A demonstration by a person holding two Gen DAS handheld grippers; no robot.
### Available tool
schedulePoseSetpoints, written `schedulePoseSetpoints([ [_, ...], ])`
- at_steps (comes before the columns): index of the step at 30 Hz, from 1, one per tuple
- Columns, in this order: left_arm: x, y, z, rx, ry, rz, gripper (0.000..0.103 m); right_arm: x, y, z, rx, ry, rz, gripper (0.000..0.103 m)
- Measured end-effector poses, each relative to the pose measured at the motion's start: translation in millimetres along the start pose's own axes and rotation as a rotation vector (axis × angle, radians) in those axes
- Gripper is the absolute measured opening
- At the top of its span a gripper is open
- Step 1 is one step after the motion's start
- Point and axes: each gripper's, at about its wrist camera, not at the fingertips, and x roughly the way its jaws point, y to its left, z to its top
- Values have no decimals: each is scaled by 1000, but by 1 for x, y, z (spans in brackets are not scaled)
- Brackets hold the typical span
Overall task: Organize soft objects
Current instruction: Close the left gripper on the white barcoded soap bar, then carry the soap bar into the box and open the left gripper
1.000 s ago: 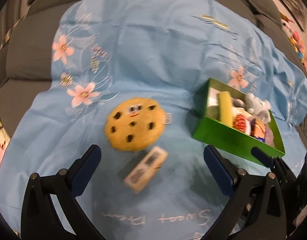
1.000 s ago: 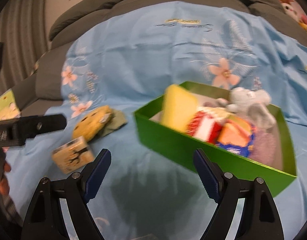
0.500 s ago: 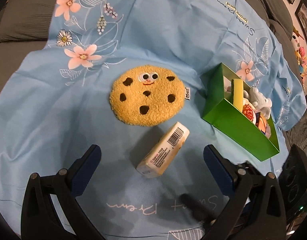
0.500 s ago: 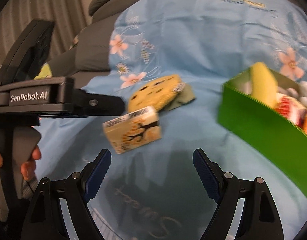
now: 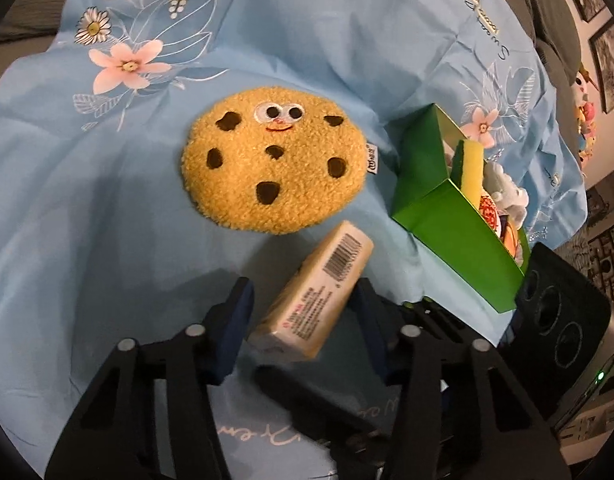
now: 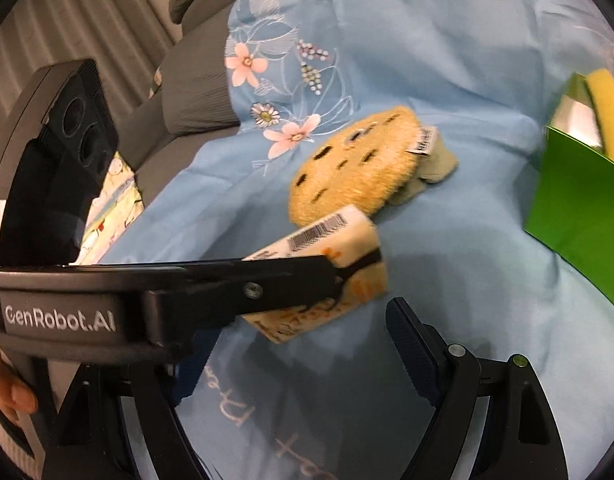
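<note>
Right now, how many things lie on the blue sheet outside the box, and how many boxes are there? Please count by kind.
Cookie plush toys: 1
Tissue packs, between the closing left gripper jaws: 1
Green boxes: 1
Total: 3

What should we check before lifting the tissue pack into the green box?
1. Tissue pack between the left gripper pads: ok.
2. Pads pressing on it: cannot tell; the jaws are closing.
3. Cookie plush apart from the pack's far end: cannot tell; they look very close.
4. Green box has room: cannot tell; a sponge and toys fill what shows.
5. Right gripper empty: ok, open.
6. Right gripper clear of the left one: not ok, they overlap closely.
</note>
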Motion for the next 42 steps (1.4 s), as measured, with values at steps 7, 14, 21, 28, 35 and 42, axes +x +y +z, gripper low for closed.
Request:
schedulePoseSetpoints([
  [7, -1, -2, -2, 24, -3, -5, 34, 15, 7, 6, -35, 43, 18, 51],
  [14, -5, -20, -9, 101, -19, 3, 35, 9, 8, 4, -59, 33, -14, 43],
  [21, -13, -38, -14, 143, -31, -5, 35, -8, 10, -1, -81, -10, -41, 42],
  [28, -27, -64, -18, 192, -72, -35, 35, -38, 10, -4, -94, -83, -72, 42],
  [35, -38, -112, -18, 301, -143, -31, 35, -77, 4, -1, -88, -178, -105, 42],
  [42, -25, -166, -14, 403, -161, -53, 35, -126, -24, 0, -48, -264, -156, 42],
])
